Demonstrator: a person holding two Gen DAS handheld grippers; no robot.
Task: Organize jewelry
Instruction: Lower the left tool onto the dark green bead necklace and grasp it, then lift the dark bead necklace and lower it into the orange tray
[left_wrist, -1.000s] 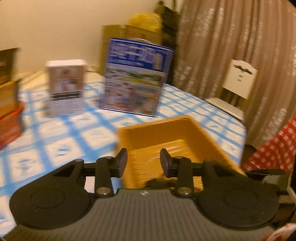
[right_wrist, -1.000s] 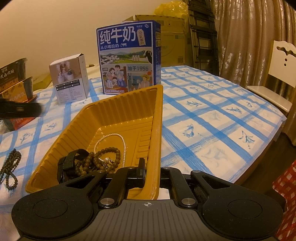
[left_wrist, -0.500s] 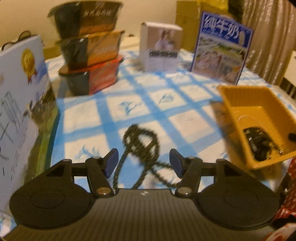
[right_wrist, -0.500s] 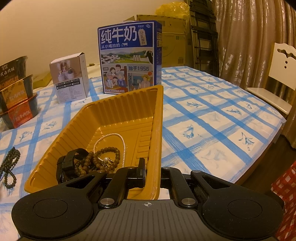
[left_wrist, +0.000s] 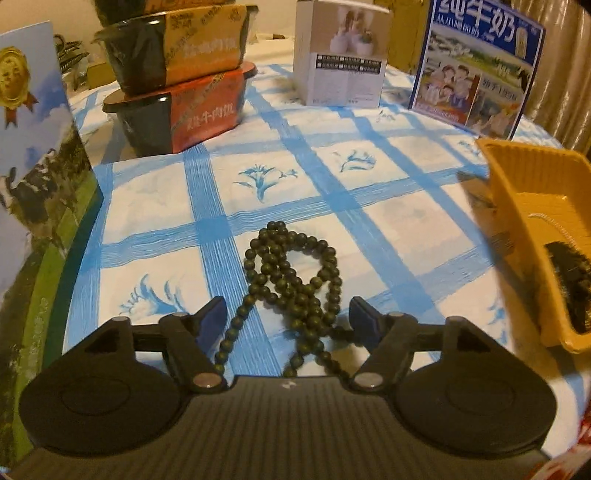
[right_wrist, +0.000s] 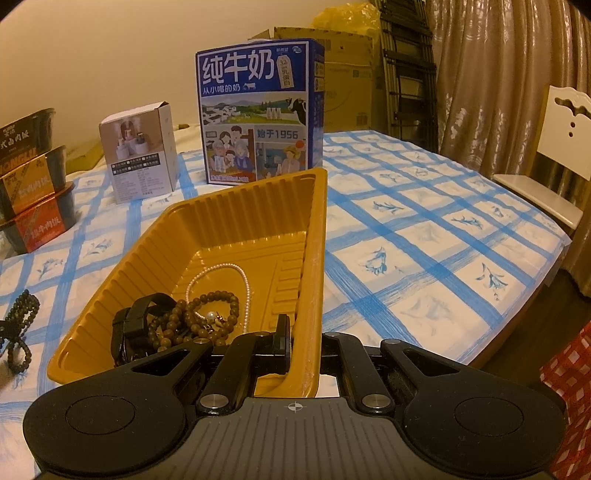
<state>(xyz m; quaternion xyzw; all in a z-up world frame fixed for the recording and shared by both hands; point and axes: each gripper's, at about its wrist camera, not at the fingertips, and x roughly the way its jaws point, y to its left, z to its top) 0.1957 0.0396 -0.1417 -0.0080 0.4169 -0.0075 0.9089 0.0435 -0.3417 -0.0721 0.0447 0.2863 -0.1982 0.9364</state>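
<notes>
A dark green bead necklace (left_wrist: 291, 280) lies in loops on the blue-checked tablecloth; it also shows at the left edge of the right wrist view (right_wrist: 18, 325). My left gripper (left_wrist: 288, 319) is open, its fingers on either side of the necklace's near loops, low over the cloth. My right gripper (right_wrist: 304, 347) is shut on the near right wall of the yellow tray (right_wrist: 314, 258), which also shows in the left wrist view (left_wrist: 517, 173). In the tray lie a pearl necklace (right_wrist: 221, 277), a brown bead bracelet (right_wrist: 199, 317) and a black band (right_wrist: 136, 325).
A blue milk carton (right_wrist: 258, 110) and a small white box (right_wrist: 140, 166) stand behind the tray. Stacked food bowls (left_wrist: 181, 74) stand at the back left. A large printed carton (left_wrist: 33, 184) stands close on the left. A white chair (right_wrist: 554, 147) stands beyond the table's right edge.
My left gripper swung left from the tray to the green necklace, dropped lower over it and opened wider. The right gripper kept its hold on the tray wall.
</notes>
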